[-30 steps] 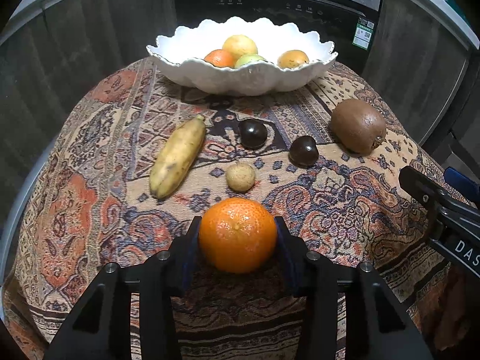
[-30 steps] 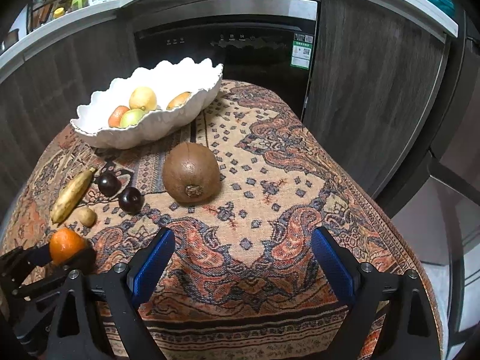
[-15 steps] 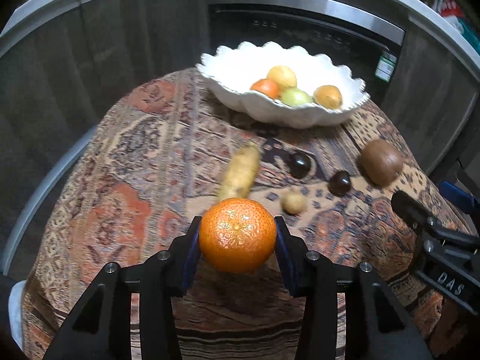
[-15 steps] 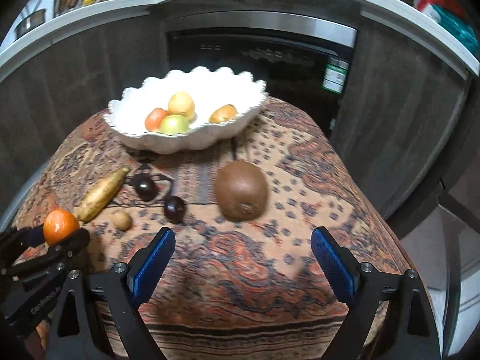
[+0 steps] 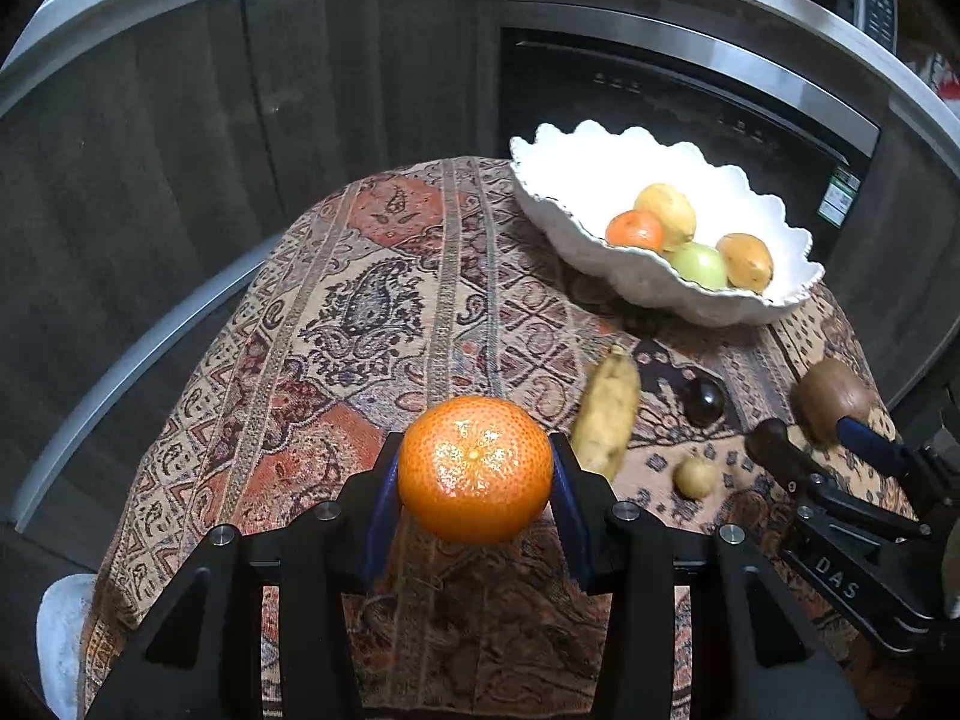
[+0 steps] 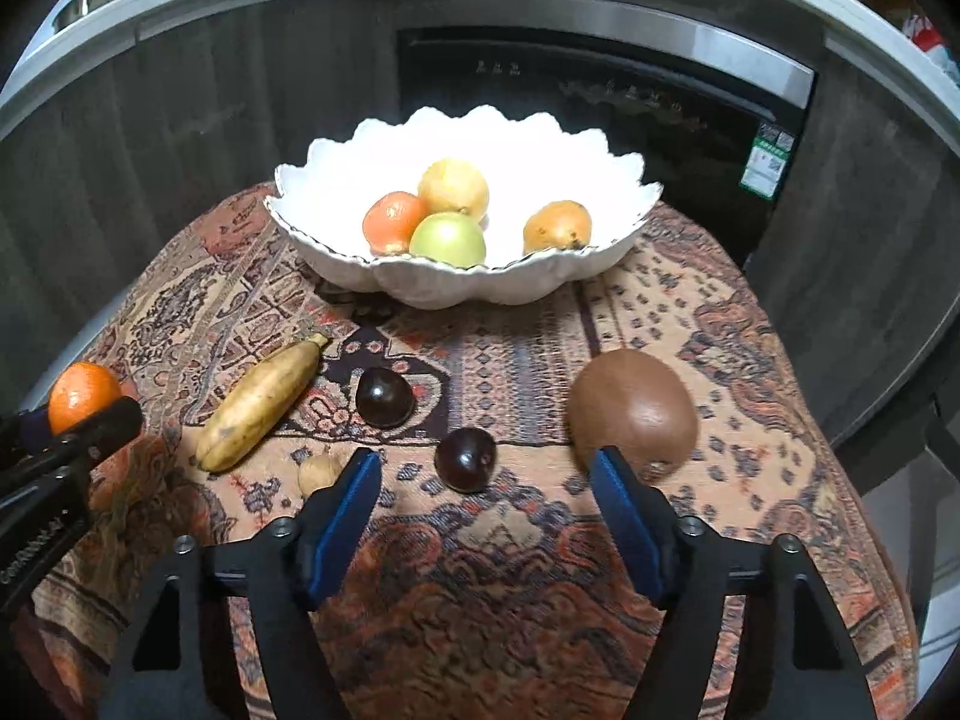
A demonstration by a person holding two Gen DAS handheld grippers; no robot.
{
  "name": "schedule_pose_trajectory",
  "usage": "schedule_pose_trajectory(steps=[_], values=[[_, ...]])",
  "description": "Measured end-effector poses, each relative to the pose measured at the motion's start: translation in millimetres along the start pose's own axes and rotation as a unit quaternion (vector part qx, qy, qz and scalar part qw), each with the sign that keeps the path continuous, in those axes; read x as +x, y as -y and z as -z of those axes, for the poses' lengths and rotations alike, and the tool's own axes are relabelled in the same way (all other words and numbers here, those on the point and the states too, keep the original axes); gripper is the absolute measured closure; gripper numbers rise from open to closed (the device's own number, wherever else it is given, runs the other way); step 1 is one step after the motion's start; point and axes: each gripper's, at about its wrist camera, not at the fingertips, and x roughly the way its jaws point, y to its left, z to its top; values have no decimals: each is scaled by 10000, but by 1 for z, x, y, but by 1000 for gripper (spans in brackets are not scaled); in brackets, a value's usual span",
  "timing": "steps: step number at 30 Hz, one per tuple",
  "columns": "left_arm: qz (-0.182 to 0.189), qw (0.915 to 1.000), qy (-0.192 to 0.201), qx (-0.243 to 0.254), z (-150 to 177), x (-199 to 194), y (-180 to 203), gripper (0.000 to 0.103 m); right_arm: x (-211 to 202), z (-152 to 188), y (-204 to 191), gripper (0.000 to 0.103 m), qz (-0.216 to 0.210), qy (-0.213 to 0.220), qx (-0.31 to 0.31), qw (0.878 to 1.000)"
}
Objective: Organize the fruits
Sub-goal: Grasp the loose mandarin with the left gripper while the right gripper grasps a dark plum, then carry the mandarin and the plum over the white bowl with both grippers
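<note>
My left gripper (image 5: pixel 474 474) is shut on an orange (image 5: pixel 475 469) and holds it above the patterned tablecloth (image 5: pixel 372 324); the orange also shows at the left of the right wrist view (image 6: pixel 83 395). My right gripper (image 6: pixel 486 474) is open and empty, low over the cloth, with a dark plum (image 6: pixel 465 458) between its fingertips. A second plum (image 6: pixel 384 397), a banana (image 6: pixel 261 398), a brown kiwi (image 6: pixel 633 409) and a small tan fruit (image 6: pixel 318 473) lie on the cloth. The white scalloped bowl (image 6: pixel 480 288) at the back holds several fruits.
Dark cabinet fronts (image 5: pixel 180 138) and an oven door (image 6: pixel 600 108) stand behind the table. The cloth drops off at the table's rounded edges left and right. The right gripper shows at the right edge of the left wrist view (image 5: pixel 840 516).
My left gripper has lifted the orange off the cloth and swung left. My right gripper has moved left and forward, so the plum now lies between its fingers.
</note>
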Motion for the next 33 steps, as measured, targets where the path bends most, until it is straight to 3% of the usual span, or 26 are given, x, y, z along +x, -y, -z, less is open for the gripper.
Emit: schedule_pose_trajectory(steps=[14, 16, 18, 33], values=[[-30, 9999, -140, -60, -4, 17, -2, 58, 35, 1, 0, 58, -53, -392, 132, 9991], [-30, 9999, -154, -61, -4, 18, -2, 58, 35, 1, 0, 63, -66, -371, 94, 9992], [-31, 9998, -168, -53, -3, 19, -1, 58, 36, 0, 0, 74, -99, -353, 46, 9993], [-14, 10000, -44, -17, -13, 1, 7, 58, 1, -17, 7, 75, -177, -76, 93, 9998]])
